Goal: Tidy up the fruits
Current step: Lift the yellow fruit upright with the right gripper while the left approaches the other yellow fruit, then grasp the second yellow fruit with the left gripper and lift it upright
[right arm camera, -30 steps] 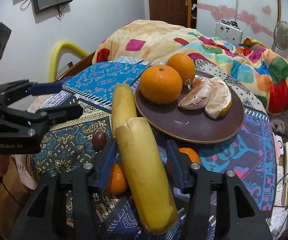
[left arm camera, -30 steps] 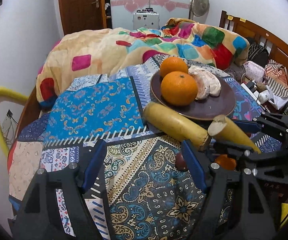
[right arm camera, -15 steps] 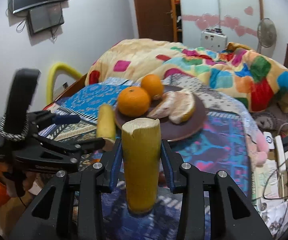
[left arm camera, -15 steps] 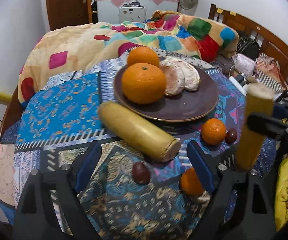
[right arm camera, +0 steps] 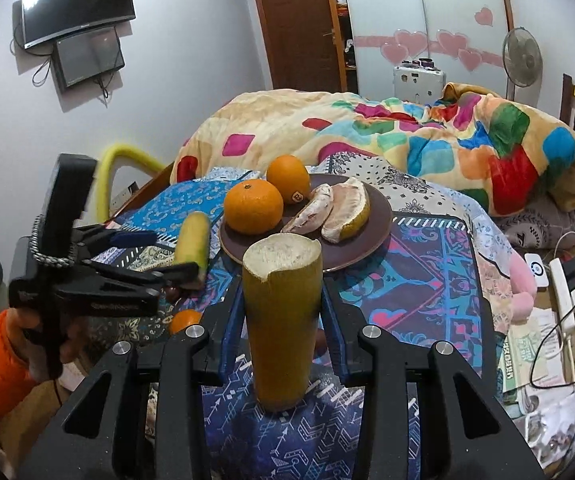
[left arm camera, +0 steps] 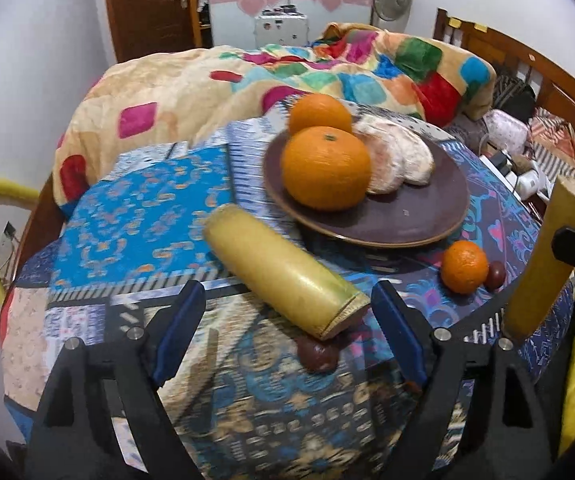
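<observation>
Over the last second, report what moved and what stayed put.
The right gripper, shut on the cut yellow banana half, lifted it off the patterned cloth and tipped it upright. The other banana half, brown plate and oranges stayed put.

Far behind the patterned cloth (left arm camera: pixel 139 216) you have a patchwork blanket (right arm camera: pixel 427 140) heaped on the bed. On the far left wall hangs a dark screen (right arm camera: pixel 77 6); far right stands a fan (right arm camera: pixel 521 58). Near right, what look like chargers and cables (right arm camera: pixel 567 280) lie jumbled.

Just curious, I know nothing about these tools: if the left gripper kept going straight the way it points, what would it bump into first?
Probably the lying yellow banana half, whose cut end sits between the left gripper's closing jaws; depth is unclear.
</observation>
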Tool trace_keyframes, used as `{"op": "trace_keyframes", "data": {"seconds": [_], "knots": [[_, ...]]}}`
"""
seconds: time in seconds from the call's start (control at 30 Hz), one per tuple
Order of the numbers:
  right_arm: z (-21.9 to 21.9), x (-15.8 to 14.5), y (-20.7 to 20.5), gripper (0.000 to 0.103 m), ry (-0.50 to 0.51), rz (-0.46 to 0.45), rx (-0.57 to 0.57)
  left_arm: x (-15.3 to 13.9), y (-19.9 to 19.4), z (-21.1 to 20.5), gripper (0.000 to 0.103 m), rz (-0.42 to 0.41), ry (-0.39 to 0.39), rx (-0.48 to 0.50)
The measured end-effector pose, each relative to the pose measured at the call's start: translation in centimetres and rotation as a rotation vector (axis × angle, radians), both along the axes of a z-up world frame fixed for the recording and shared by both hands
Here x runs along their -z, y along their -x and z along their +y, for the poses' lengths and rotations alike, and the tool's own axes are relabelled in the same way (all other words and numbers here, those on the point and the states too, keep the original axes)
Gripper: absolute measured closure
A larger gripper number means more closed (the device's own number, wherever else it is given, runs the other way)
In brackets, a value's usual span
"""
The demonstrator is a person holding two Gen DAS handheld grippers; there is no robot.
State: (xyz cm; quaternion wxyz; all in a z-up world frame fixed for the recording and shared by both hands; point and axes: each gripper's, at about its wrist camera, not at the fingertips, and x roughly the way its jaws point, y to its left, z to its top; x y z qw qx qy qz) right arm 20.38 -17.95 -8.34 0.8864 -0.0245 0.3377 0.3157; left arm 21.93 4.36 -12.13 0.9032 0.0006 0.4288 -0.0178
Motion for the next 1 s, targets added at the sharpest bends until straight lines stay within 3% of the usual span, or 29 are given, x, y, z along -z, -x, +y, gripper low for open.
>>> {"op": "trace_keyframes", "data": {"seconds": [0.27, 0.77, 0.9, 1.0], "knots": [[-0.2, 0.0, 0.0, 0.069, -0.008, 0.003, 0.004, -0.8, 0.9, 3.2, 0.018, 0.015, 0.069, -0.024], [-2.7, -4.0, -0.8, 0.069, -0.008, -0.108, 0.085, -1.6, -2.3, 2.3, 0.018, 0.011, 0.113, -0.047], [-3.4, -3.6, -1.9, 0.069, 0.0, -0.104, 0.112, -0.6, -3.8, 2.3, 0.024, 0.045, 0.154, -0.046], [-3.6, -2.8, -2.6, 0.069, -0.001, -0.08, 0.119, 0.6, -4.5, 1.5, 0.035, 0.077, 0.134, -0.029]]}}
